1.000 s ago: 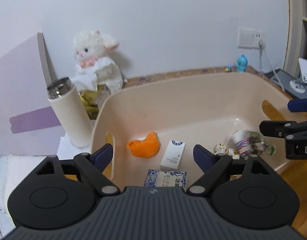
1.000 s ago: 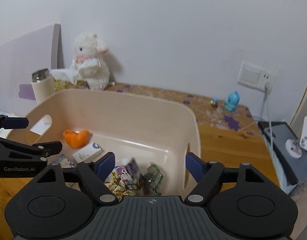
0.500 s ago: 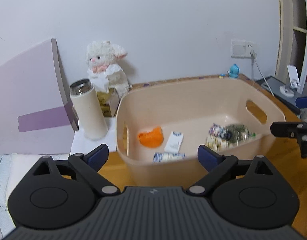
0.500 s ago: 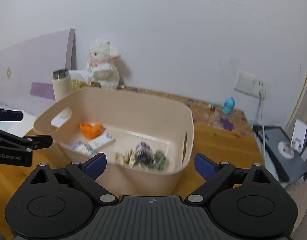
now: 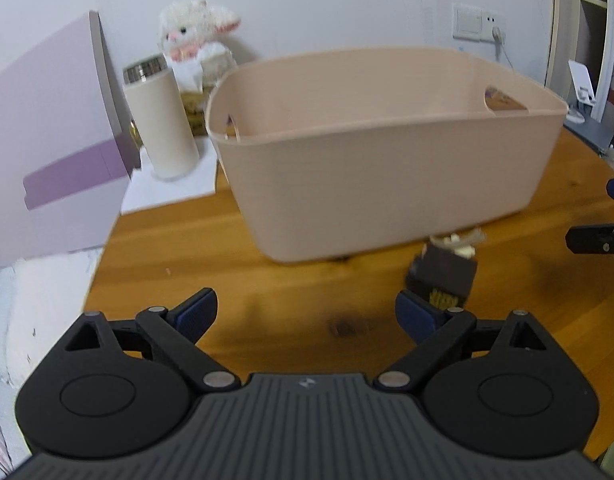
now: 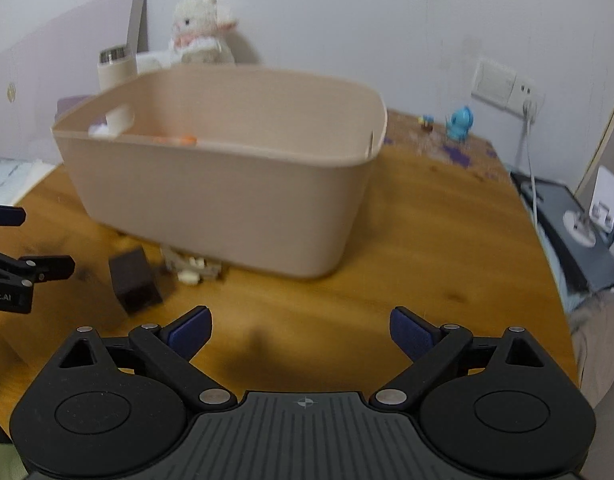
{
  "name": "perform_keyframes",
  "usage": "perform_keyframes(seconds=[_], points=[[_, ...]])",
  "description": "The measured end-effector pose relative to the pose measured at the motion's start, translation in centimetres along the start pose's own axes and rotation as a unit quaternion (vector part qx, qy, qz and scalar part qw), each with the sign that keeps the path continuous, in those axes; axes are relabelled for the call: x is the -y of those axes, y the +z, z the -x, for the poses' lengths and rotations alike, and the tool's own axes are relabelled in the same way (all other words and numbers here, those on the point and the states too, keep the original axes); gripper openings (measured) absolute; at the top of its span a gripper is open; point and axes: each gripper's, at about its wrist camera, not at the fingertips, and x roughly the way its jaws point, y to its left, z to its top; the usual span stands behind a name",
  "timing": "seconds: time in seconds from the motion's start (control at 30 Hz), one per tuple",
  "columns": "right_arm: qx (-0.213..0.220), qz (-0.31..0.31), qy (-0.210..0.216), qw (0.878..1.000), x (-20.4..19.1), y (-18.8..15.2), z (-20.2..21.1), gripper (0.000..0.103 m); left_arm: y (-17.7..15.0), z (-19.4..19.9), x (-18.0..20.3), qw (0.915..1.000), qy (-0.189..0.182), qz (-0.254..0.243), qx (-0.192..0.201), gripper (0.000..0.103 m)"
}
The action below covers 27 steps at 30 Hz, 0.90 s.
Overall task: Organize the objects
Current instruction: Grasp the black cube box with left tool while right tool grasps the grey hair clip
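A beige plastic bin [image 5: 387,160] stands on the wooden table [image 5: 307,288]; it also shows in the right wrist view [image 6: 227,184], with a bit of an orange item [image 6: 175,139] at its rim. A dark brown box [image 5: 445,276] lies on the table just in front of the bin, with a small pale item [image 5: 461,240] behind it. Both show in the right wrist view, the box [image 6: 134,282] and the pale item [image 6: 191,270]. My left gripper [image 5: 307,312] is open and empty, low over the table. My right gripper [image 6: 301,326] is open and empty.
A cream thermos [image 5: 161,120], a white plush lamb [image 5: 195,36] and a purple board [image 5: 47,140] stand at the back left. A blue figurine [image 6: 461,122], a wall socket with cable [image 6: 503,88] and a dark device [image 6: 579,232] are at the right.
Both grippers have pulled back and dropped from over the bin to table height. The bin's inside is now mostly hidden, and the brown box in front of it has come into view.
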Motion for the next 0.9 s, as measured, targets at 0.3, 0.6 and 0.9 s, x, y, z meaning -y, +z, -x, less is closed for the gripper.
perform_keyframes(seconds=[0.3,0.6,0.9], points=[[-0.033,-0.008,0.007,0.999,-0.2,-2.3,-2.0,0.097,-2.3,-1.1,1.1,0.9996,-0.021,-0.002,-0.021,0.096],[-0.046,-0.014,0.020,0.999,-0.2,-2.6,-3.2,0.097,-2.6,-2.1,2.8,0.9981,-0.057,-0.011,-0.021,0.096],[-0.045,-0.018,0.029,0.998,-0.2,-2.4,-4.1,0.103,-1.1,-4.2,3.7,0.9974,-0.068,0.013,-0.022,0.103]])
